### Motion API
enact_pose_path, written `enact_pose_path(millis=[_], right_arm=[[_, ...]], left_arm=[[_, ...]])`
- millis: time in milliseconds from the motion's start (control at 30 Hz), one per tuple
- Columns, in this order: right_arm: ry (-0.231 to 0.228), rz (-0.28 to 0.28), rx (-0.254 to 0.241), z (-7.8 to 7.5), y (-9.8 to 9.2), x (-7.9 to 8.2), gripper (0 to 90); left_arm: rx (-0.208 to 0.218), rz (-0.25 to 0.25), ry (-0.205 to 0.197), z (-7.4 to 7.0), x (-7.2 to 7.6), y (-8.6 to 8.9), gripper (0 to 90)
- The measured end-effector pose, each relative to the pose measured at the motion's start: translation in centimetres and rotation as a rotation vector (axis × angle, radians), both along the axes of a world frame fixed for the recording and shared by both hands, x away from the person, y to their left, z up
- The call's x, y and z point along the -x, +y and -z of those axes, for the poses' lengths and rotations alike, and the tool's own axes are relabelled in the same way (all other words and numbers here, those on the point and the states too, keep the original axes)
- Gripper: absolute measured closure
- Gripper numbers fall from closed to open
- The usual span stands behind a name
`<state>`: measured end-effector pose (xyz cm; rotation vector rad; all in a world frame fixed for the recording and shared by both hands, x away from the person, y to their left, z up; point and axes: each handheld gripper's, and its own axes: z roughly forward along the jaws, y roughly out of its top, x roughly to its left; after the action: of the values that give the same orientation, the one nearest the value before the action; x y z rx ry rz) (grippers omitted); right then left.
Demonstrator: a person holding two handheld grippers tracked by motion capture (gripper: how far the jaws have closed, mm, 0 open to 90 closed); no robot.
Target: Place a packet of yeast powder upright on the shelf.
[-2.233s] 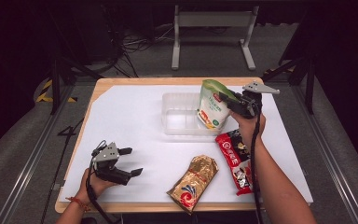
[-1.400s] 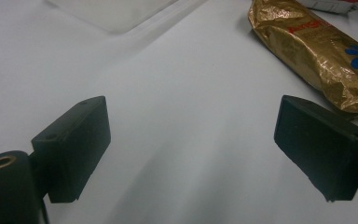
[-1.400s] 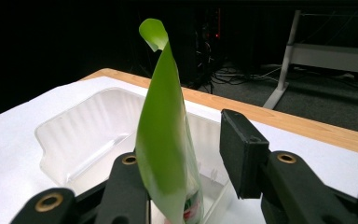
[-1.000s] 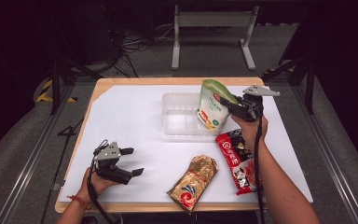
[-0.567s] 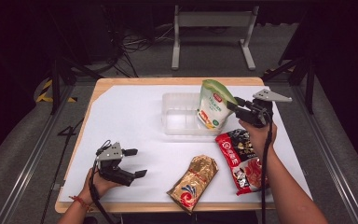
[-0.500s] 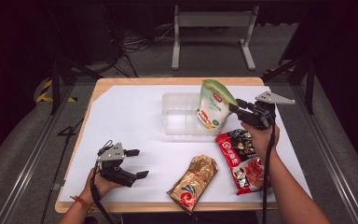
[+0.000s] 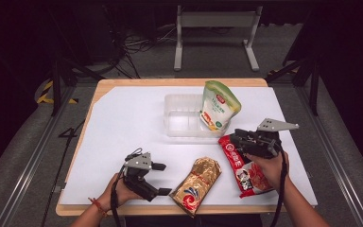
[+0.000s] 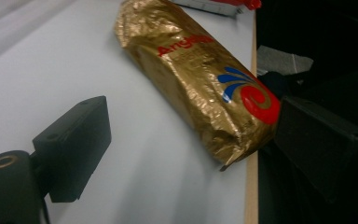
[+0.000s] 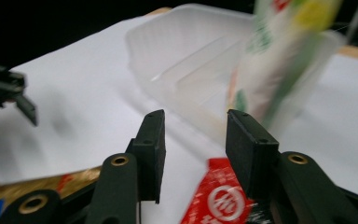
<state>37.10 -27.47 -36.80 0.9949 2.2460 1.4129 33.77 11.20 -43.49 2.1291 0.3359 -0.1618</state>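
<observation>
Your left gripper sits low on the white table near the front edge, held in your left hand, with its jaws spread wide and nothing between them. In the left gripper view the two black jaws stand far apart, and the gold packet lies slantwise on the sheet between and beyond them, its near end by the wooden rim of the table and close to the right-hand jaw.

Just right of that gripper in the high view, the gold packet lies at an angle, its lower end at the table's front edge. Behind it, toward the middle of the table, stands a clear plastic tub. A green and white pouch stands upright at the tub's right end; you cannot tell whether it rests inside the tub or leans against it.

Farther right, a red packet lies flat, partly under your right hand. Your right gripper hovers over the top end of that red packet, pointing toward the tub and pouch. In the right gripper view its jaws are apart with a moderate gap and hold nothing; the red packet lies below them, and the tub and blurred pouch are ahead.
</observation>
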Motion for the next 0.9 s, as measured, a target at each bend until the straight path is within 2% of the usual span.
enact_pose_path(millis=[133,200,233,300,433,467,500,533,567,633,767,833,900], right_arm=[[0.049,-0.099,0.044,0.9,1.9,0.8,55.0],[0.081,-0.132,0.056,1.4,2.7,0.9,52.9],[0.102,-0.144,0.063,1.7,3.1,0.9,51.8],[0.138,-0.147,0.070,2.2,3.6,0.8,50.8],[0.189,-0.157,0.091,3.0,4.3,0.5,49.7],[0.234,-0.165,0.088,3.4,4.5,0.2,47.8],[0.234,-0.165,0.088,3.4,4.5,0.2,47.8],[0.259,-0.174,0.112,3.6,4.9,0.1,47.1],[0.259,-0.174,0.112,3.6,4.9,0.1,47.1],[0.292,-0.186,0.123,3.9,5.2,-0.2,46.2],[0.327,-0.190,0.150,4.3,5.7,-0.8,46.2],[0.335,-0.181,0.164,4.6,5.9,-1.0,47.0],[0.362,-0.180,0.169,4.9,6.1,-1.5,48.2]], left_arm=[[-0.021,0.050,0.023,0.2,0.3,-1.9,11.7],[-0.071,0.071,0.004,0.3,0.7,-2.8,11.7],[-0.079,0.072,0.002,0.4,0.7,-3.1,11.8],[-0.081,0.071,0.028,0.6,0.7,-3.5,12.4],[-0.135,0.105,0.019,1.1,1.0,-4.3,13.2],[-0.145,0.108,0.019,1.3,1.1,-4.5,13.8],[-0.156,0.110,0.018,1.5,1.2,-4.6,13.8],[-0.172,0.116,0.006,1.7,1.3,-4.8,14.4],[-0.172,0.116,0.006,1.7,1.3,-4.8,14.6],[-0.171,0.111,0.010,1.7,1.2,-4.8,15.7],[-0.177,0.100,0.001,1.7,1.3,-4.7,19.4],[-0.183,0.100,-0.014,1.7,1.3,-4.7,19.8],[-0.185,0.099,-0.026,1.7,1.4,-4.8,21.5]])
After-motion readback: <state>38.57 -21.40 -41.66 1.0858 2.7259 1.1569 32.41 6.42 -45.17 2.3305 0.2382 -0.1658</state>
